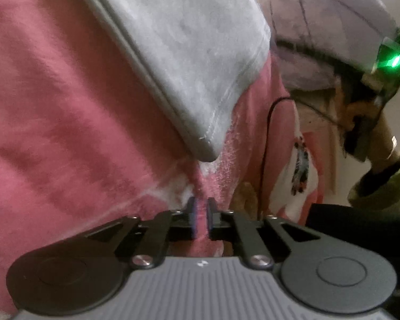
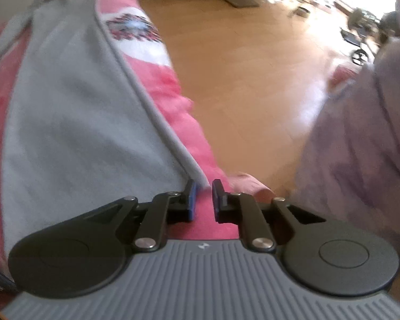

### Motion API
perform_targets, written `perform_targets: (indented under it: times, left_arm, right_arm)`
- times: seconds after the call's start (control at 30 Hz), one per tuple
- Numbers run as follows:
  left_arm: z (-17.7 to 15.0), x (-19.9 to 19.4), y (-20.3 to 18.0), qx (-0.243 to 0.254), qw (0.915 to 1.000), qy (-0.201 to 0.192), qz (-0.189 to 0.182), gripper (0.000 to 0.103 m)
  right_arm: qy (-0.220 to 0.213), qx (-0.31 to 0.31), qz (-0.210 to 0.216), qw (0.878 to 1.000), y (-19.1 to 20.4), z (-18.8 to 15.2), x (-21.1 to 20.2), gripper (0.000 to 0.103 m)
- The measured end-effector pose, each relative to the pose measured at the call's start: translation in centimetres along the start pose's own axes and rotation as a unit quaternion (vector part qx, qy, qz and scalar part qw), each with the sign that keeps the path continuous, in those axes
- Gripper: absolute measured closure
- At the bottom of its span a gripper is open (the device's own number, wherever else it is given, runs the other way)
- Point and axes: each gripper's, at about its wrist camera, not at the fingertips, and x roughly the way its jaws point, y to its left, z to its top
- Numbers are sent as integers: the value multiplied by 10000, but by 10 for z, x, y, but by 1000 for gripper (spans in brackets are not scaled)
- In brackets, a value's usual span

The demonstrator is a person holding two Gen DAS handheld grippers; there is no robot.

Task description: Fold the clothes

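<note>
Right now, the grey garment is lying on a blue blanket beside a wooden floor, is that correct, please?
Not quite: the blanket under the grey garment is pink with a white patterned patch, not blue. The right wrist view shows it, with the wooden floor beside it.

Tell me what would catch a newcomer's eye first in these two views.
The pink blanket fills most of the left view, and the left tongs pinch a fold of it. A grey cloth lies across the blanket in both views; its hemmed corner reaches down toward the tongs. In the right view, the bright wood floor beyond the blanket's edge stands out, and the right tongs have a gap between their pads.
</note>
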Motion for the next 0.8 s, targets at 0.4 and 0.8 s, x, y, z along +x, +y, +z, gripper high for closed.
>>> perform_targets:
  times: [0.4,0.8]
  left_arm:
    - [46,-87,10,-416,9694,-2353,564,81]
    - [45,-59,-1,553,9587,-2657,853,77]
  right_arm:
    - [-963,-819,1635,9784,87,29,-16,92]
    - [-42,-1190,1869,9751,51,-52,-8,93]
